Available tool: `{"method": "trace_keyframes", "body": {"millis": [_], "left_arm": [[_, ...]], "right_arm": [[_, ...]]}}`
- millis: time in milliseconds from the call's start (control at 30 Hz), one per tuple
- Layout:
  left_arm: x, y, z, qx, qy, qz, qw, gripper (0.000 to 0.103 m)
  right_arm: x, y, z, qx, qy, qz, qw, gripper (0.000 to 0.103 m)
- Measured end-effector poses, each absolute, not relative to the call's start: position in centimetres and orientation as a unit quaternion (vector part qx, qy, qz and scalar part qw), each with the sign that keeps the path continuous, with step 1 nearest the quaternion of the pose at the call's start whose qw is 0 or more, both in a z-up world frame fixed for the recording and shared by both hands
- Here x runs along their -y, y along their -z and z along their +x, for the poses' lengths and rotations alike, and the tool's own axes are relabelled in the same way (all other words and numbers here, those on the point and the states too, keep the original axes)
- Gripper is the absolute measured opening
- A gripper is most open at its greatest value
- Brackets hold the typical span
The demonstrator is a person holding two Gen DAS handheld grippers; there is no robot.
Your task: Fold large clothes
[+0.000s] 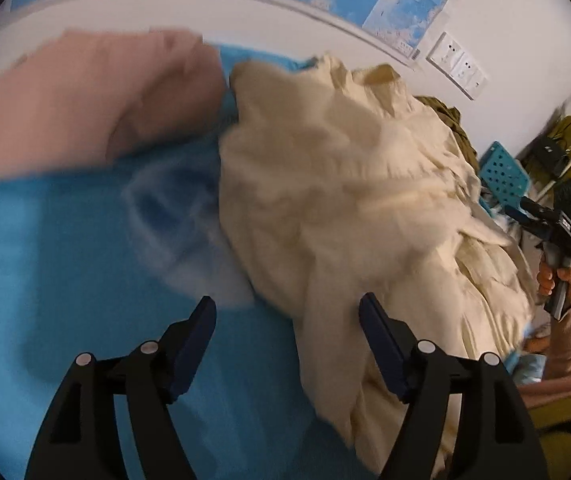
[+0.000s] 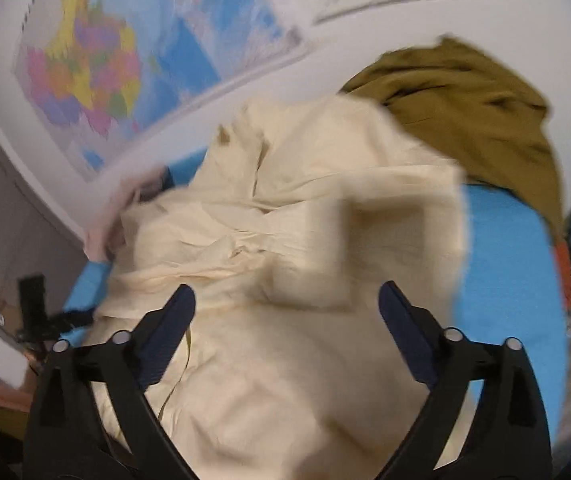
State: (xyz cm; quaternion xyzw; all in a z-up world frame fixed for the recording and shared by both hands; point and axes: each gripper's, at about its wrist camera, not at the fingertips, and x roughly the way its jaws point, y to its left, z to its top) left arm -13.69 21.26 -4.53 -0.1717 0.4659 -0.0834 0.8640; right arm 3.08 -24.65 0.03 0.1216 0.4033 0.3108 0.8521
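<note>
A large cream garment [image 1: 345, 200] lies crumpled in a heap on the blue table cover [image 1: 65, 280]; it fills the middle of the right wrist view [image 2: 285, 248]. My left gripper [image 1: 287, 312] is open and empty, above the cover at the heap's near left edge. My right gripper [image 2: 287, 300] is open and empty, just above the cream cloth. It also shows from outside in the left wrist view [image 1: 545, 224], held by a hand at the far right.
A pink garment [image 1: 85, 100] lies at the back left. An olive garment [image 2: 477, 100] lies behind the cream heap. A teal perforated crate [image 1: 501, 176] stands right of the table. Maps [image 2: 97, 72] hang on the white wall.
</note>
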Motion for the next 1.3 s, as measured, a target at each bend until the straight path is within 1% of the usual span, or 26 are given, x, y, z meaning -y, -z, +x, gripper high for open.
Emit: {"method": "trace_keyframes", "body": {"millis": [133,267,333,400,500,567,600,633,667,700,733,767,800,833,867,967,1133,1300], "left_arm": [[-20.6,6.2,-15.5,-0.481,0.110,-0.198,0.847,0.071],[-19.4,6.2,-17.4,-0.479,0.138,-0.203,0.843,0.079],[-18.6,6.4,-18.2,-0.480,0.158,-0.209,0.838,0.084],[-17.5,6.5,-18.9,-0.481,0.180,-0.209,0.832,0.086],[-15.5,6.6,-19.1,-0.477,0.202,-0.207,0.830,0.097],[-14.3,6.8,-18.6,-0.476,0.219,-0.212,0.825,0.096],[-13.6,6.8,-18.2,-0.470,0.220,-0.214,0.828,0.096],[-13.2,6.9,-17.8,-0.468,0.217,-0.213,0.830,0.096],[-12.7,6.8,-17.4,-0.464,0.214,-0.213,0.833,0.094],[-12.6,6.9,-17.1,-0.463,0.207,-0.215,0.835,0.089],[-12.6,6.9,-16.7,-0.464,0.197,-0.216,0.836,0.066],[-12.7,7.1,-16.3,-0.473,0.187,-0.219,0.833,0.044],[-13.1,7.3,-16.3,-0.480,0.180,-0.225,0.829,0.037],[-13.3,7.3,-16.3,-0.482,0.178,-0.233,0.826,0.030],[-13.5,6.9,-16.6,-0.478,0.177,-0.237,0.827,0.026],[-14.6,5.1,-17.5,-0.456,0.193,-0.260,0.829,0.022],[-16.3,1.7,-19.6,-0.423,0.221,-0.274,0.835,0.020],[-18.1,-0.1,-21.4,-0.408,0.241,-0.291,0.832,0.020]], "right_arm": [[30.5,2.1,-0.4,-0.425,-0.268,0.168,0.848,0.098],[33.0,6.0,-3.6,-0.458,-0.260,0.218,0.821,0.098],[33.3,7.2,-4.7,-0.466,-0.269,0.229,0.811,0.098],[33.1,7.8,-5.8,-0.464,-0.277,0.229,0.809,0.099],[32.7,7.7,-6.5,-0.455,-0.315,0.240,0.798,0.099],[31.6,7.9,-6.7,-0.451,-0.333,0.232,0.795,0.099],[31.0,7.8,-6.6,-0.450,-0.336,0.220,0.798,0.096],[30.2,7.8,-6.6,-0.448,-0.347,0.215,0.795,0.092],[29.7,7.8,-6.6,-0.447,-0.356,0.217,0.792,0.081],[29.0,7.9,-6.6,-0.449,-0.366,0.218,0.786,0.069],[28.5,8.0,-6.6,-0.453,-0.368,0.215,0.783,0.061],[28.0,8.0,-6.8,-0.457,-0.373,0.211,0.780,0.045],[27.9,7.9,-6.9,-0.454,-0.380,0.217,0.776,0.034],[28.0,7.5,-7.2,-0.446,-0.387,0.224,0.776,0.031],[28.0,7.1,-7.5,-0.439,-0.389,0.225,0.778,0.025],[28.8,4.4,-9.3,-0.395,-0.409,0.245,0.785,0.019],[30.1,0.2,-12.0,-0.336,-0.441,0.265,0.789,0.017],[30.9,-2.5,-14.0,-0.296,-0.464,0.279,0.787,0.017]]}}
